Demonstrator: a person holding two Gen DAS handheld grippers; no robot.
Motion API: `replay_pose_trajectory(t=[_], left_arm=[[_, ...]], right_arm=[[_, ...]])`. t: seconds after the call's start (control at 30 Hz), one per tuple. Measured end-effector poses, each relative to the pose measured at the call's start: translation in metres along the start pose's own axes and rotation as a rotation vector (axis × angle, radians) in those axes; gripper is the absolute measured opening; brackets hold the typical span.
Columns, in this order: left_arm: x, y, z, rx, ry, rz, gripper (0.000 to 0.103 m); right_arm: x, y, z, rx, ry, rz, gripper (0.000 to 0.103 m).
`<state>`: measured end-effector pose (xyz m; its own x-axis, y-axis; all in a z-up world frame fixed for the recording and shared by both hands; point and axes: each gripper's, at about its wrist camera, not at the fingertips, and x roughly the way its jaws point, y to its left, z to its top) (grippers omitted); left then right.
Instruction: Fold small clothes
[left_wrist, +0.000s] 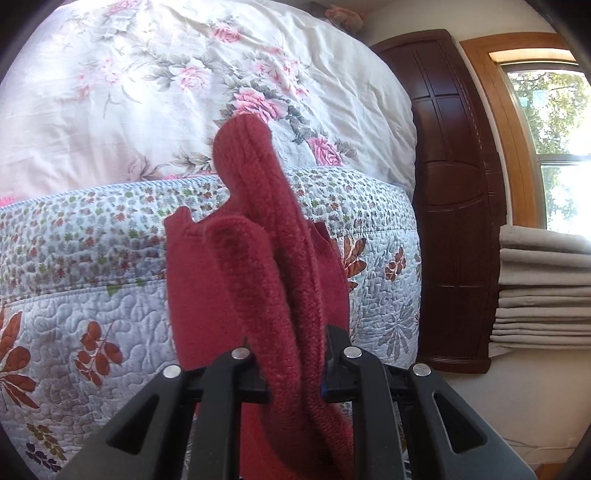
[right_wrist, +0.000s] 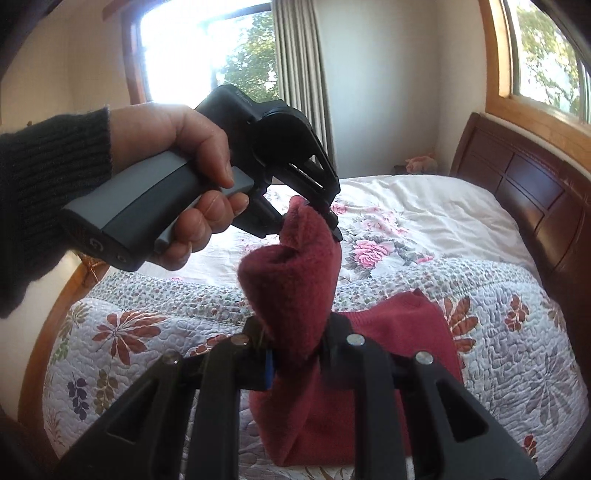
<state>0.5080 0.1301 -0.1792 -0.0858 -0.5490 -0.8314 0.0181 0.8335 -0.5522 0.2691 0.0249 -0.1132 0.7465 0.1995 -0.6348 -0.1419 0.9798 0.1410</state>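
Both my grippers hold the red garment (right_wrist: 295, 280) above the bed (right_wrist: 517, 332). Left gripper (right_wrist: 327, 218) fingers pinch its upper end; right gripper (right_wrist: 295, 350) fingers clamp lower. Second red piece (right_wrist: 402, 325) lies on quilt.

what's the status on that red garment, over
Left gripper and right gripper both shut on red garment. Garment lifted over quilt. Nothing in the way.

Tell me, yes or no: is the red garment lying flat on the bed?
No. The red garment is lifted above the quilt, pinched between the left gripper and right gripper.
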Motion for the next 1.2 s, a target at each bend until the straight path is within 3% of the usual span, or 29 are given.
replay_pose_trajectory(t=[0.5,0.97,1.1,1.13,1.17,1.2], left_arm=[[0.133,-0.056,0.002,0.034,0.119,0.237,0.016],[0.168,-0.099,-0.004,0.08,0.133,0.441,0.016],[0.184,-0.117,-0.012,0.173,0.111,0.547,0.017],[0.189,-0.122,-0.015,0.2,0.11,0.545,0.026],[0.192,-0.127,-0.018,0.224,0.102,0.511,0.049],[0.191,-0.133,-0.022,0.251,0.077,0.449,0.059]], right_arm=[[0.025,-0.12,-0.068,0.32,0.065,0.073,0.018],[0.021,-0.163,-0.098,0.472,0.056,0.161,0.015],[0.027,-0.184,-0.114,0.615,0.059,0.225,0.012],[0.03,-0.193,-0.123,0.675,0.072,0.245,0.012],[0.035,-0.202,-0.132,0.724,0.088,0.257,0.011],[0.04,-0.212,-0.143,0.771,0.104,0.276,0.011]])
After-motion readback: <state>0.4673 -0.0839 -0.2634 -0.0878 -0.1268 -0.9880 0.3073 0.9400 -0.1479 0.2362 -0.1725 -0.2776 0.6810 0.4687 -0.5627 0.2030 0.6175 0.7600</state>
